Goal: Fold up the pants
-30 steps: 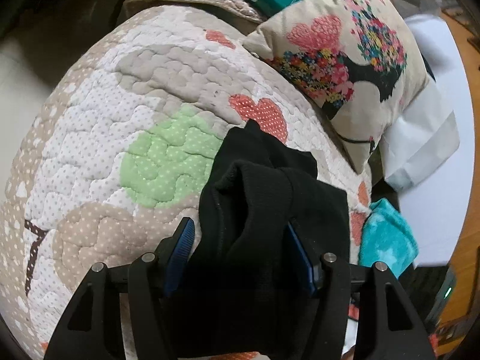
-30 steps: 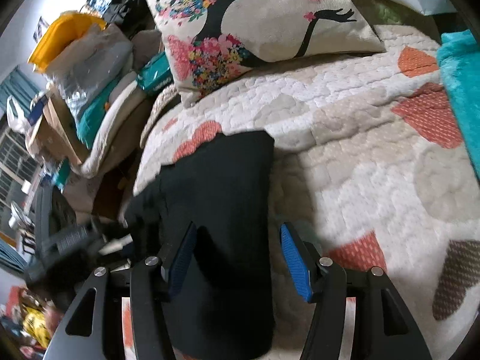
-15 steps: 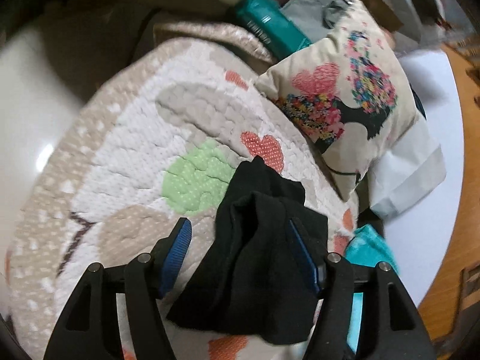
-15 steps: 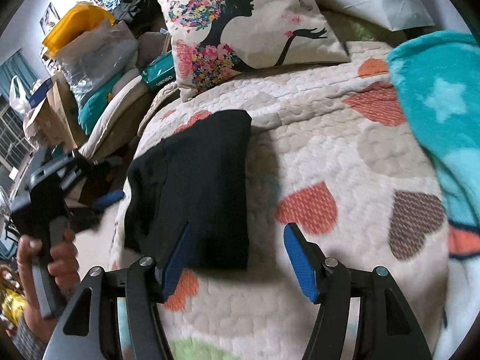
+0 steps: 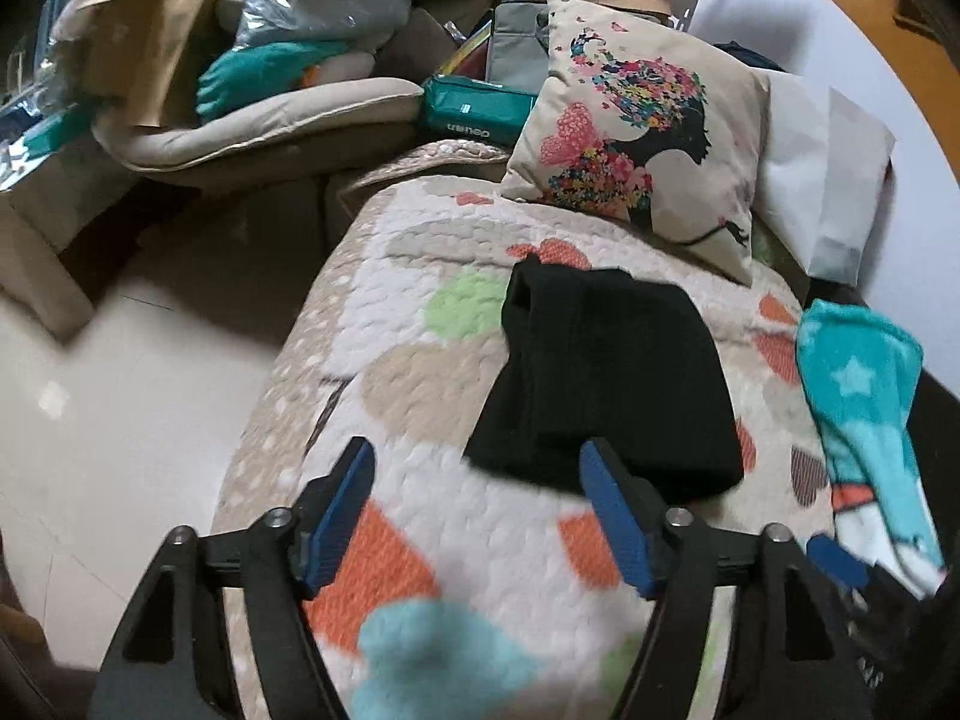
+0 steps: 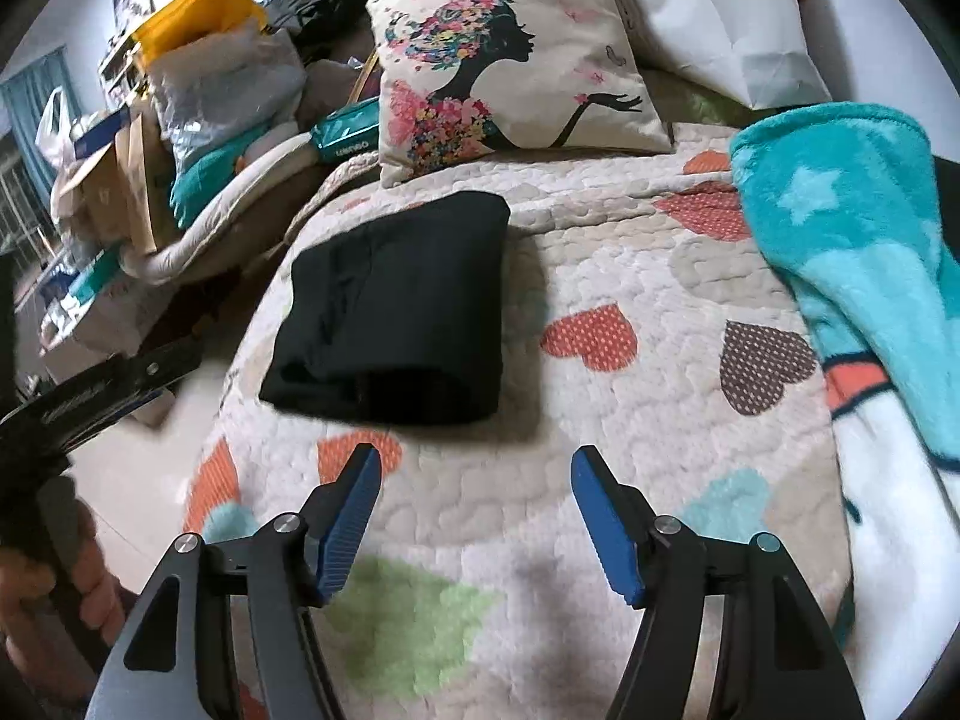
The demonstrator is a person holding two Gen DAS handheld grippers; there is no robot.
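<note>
Black pants (image 6: 393, 306) lie folded into a compact rectangular bundle on the heart-print quilt (image 6: 600, 420), toward its left edge and far of both grippers. In the left wrist view the same pants (image 5: 606, 372) sit just far of the right blue pad, w/ one corner sticking up at the far left.

Left gripper (image 5: 480, 516): jaws spread wide, nothing between them, hovering over the quilt (image 5: 408, 396) near the bundle's near edge; not touching it as far as can be told. Right gripper (image 6: 477, 522): jaws also spread wide & empty, above bare quilt, apart from the pants.

Far of the bundle, a cushion w/ floral woman silhouette (image 6: 504, 66) leans at the quilt's far end. Teal star blanket (image 6: 852, 264) drapes along the right side. Left of the bed: piled bags & boxes, incl. a yellow bin (image 6: 192, 18).
</note>
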